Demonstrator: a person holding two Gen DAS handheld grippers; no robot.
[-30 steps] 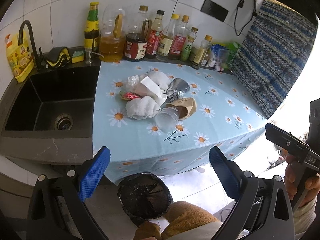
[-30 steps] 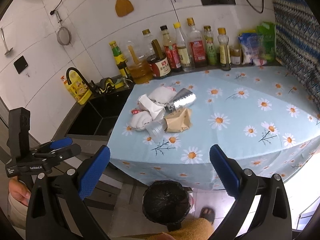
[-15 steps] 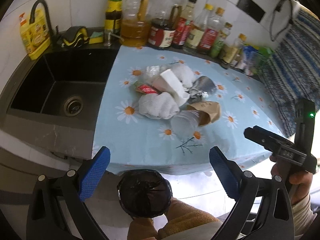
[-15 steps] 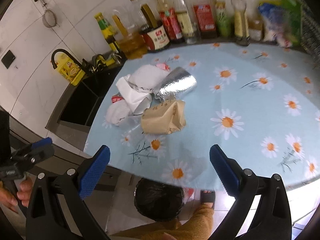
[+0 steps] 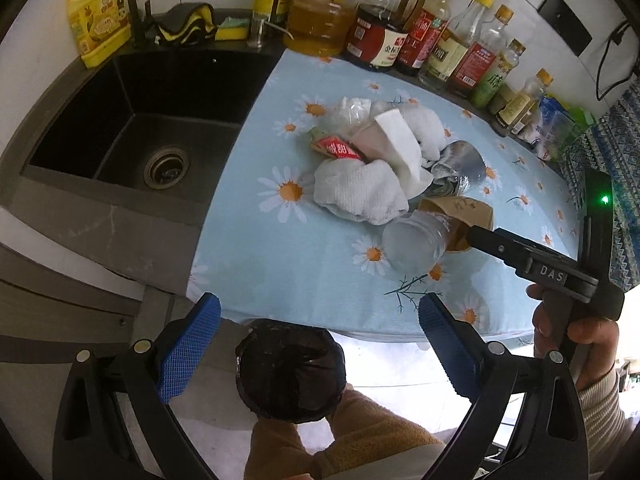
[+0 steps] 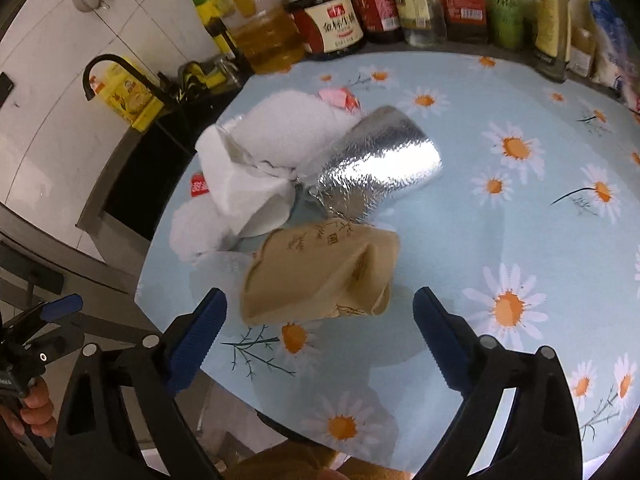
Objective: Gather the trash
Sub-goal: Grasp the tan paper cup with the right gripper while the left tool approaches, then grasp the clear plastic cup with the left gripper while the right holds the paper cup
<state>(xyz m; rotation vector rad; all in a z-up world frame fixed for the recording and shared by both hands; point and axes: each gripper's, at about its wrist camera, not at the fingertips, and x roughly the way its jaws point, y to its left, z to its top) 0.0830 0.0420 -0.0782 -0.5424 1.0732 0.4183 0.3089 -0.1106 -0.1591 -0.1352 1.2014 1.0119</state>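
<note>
R gripper (image 6: 320, 320) has closed in on the trash pile over the last sec: from well back off the table edge to right over the brown bag (image 6: 320, 272), which now sits between its spread jaws, near the tips but not touched yet. Jaws wide, nothing pinched. So the bag looks like the first pick, and what's left is a short push fwd and a squeeze.

L gripper (image 5: 320, 340) has also come fwd and tipped down; it hangs off the table edge above the bin (image 5: 290, 374), jaws spread, empty. The bin with its black liner sits on the floor just below the tablecloth (image 5: 280, 264) edge, so the drop should be short once smth is held.

Pile itself hasn't shifted. Mid-cloth, touching or overlapping:
- white towels (image 5: 360, 196)
- folded tissue (image 5: 400, 148)
- foil pouch (image 6: 376, 168)
- clear cup (image 5: 414, 242) on its side, nearest the edge
- red wrapper (image 5: 336, 150)

All trash is on the table, none in the bin as far as I can see; liner inside too dark to tell. Bag is crumpled and light, likely to crush or slide when pinched
</note>
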